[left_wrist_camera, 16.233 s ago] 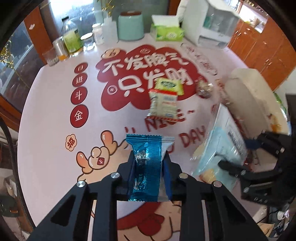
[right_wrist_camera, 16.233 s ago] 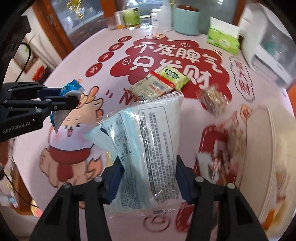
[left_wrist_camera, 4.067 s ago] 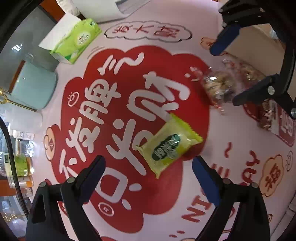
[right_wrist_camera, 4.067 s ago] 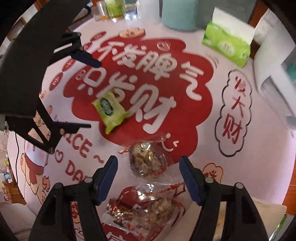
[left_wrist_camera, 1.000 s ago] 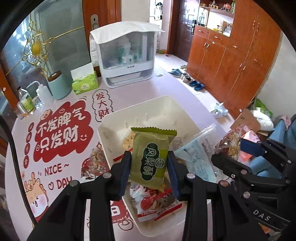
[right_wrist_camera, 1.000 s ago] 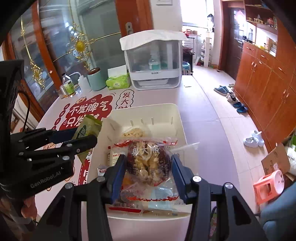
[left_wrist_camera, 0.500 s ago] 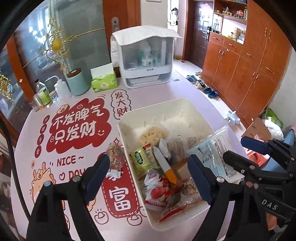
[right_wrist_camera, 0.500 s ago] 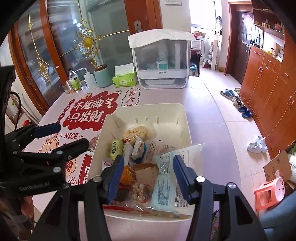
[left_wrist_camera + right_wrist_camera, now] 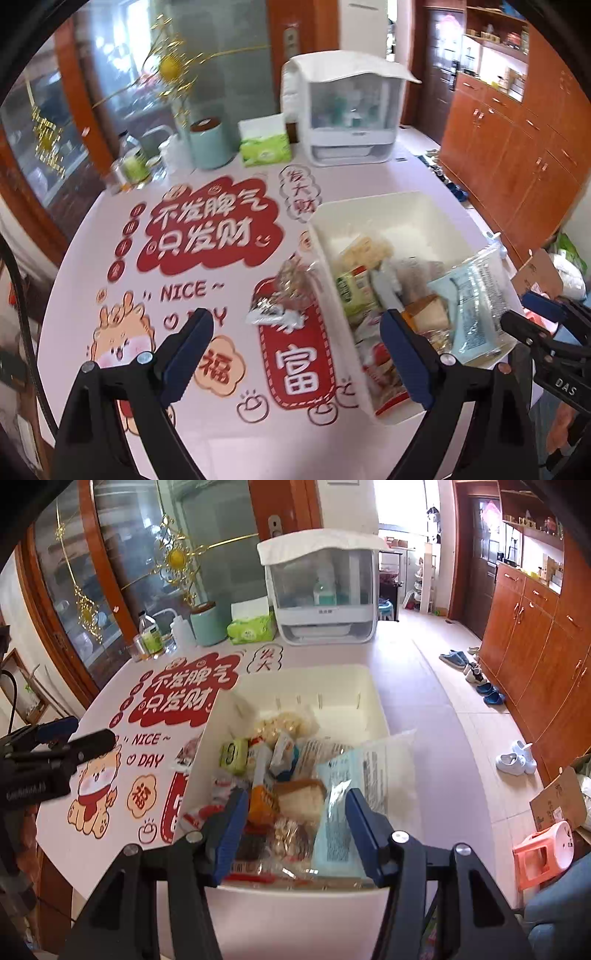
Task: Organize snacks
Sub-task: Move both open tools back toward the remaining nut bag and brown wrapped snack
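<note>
A white bin at the table's right edge holds several snack packets, among them a green one and a large pale blue bag. One clear packet of nuts lies on the table against the bin's left wall; it also shows in the right wrist view. My left gripper is open and empty above the table, left of the bin. My right gripper is open and empty over the bin's near end.
The pink tablecloth has red prints. At the back stand a teal canister, a green tissue pack, a white dispenser box and bottles. The table's right edge drops to the floor.
Both grippers dropped their packets into the bin and opened. In the last half second my left gripper swung left toward the nut packet; the right barely moved.
</note>
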